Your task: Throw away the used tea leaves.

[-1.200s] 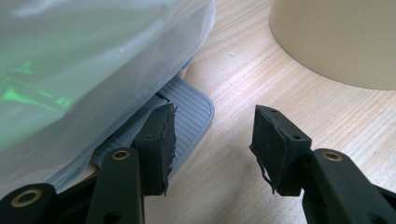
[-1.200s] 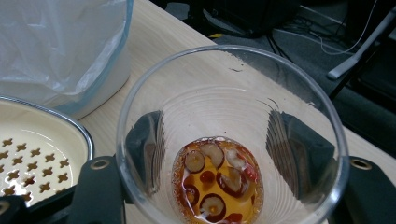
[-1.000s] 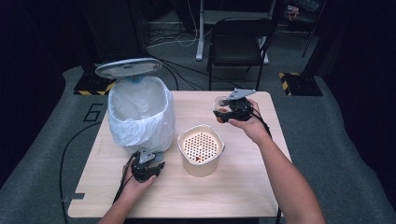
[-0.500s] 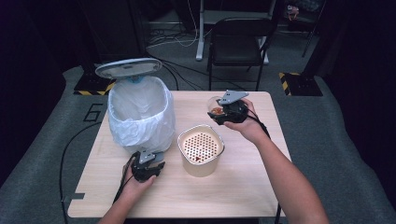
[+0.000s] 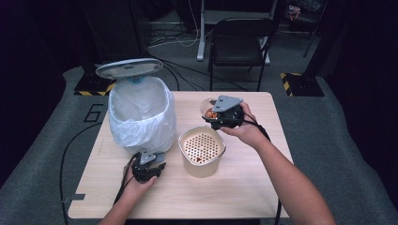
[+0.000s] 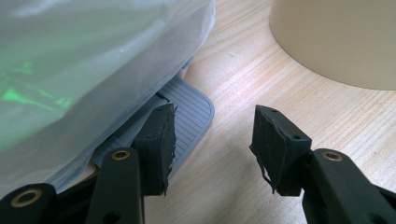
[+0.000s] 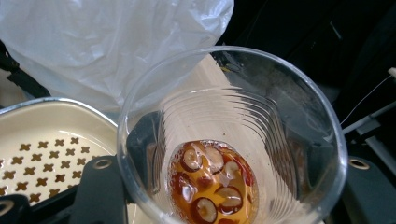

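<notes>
My right gripper (image 5: 214, 114) is shut on a clear plastic cup (image 5: 209, 108), held above the table just behind the cream strainer bowl (image 5: 202, 168). In the right gripper view the cup (image 7: 261, 107) holds brown liquid with sliced pieces at its bottom, and my right gripper (image 7: 229, 156) shows through its wall on both sides. The perforated strainer bowl (image 7: 42, 135) lies below left. My left gripper (image 5: 149, 158) rests on the table at the foot of the bagged bin (image 5: 141, 115). In its own view my left gripper (image 6: 212, 140) stands open, one jaw over the bin's pedal (image 6: 191, 109).
The bin's lid (image 5: 129, 68) stands raised behind its white bag (image 6: 84, 56). The cream bowl's wall (image 6: 336, 37) is close on the left gripper's right. The wooden table (image 5: 263, 187) has free room at front right. A black chair (image 5: 239, 42) stands beyond the table.
My right gripper has carried the cup leftward and slightly up, closer to the bin and the strainer bowl. The left gripper has stayed in place.
</notes>
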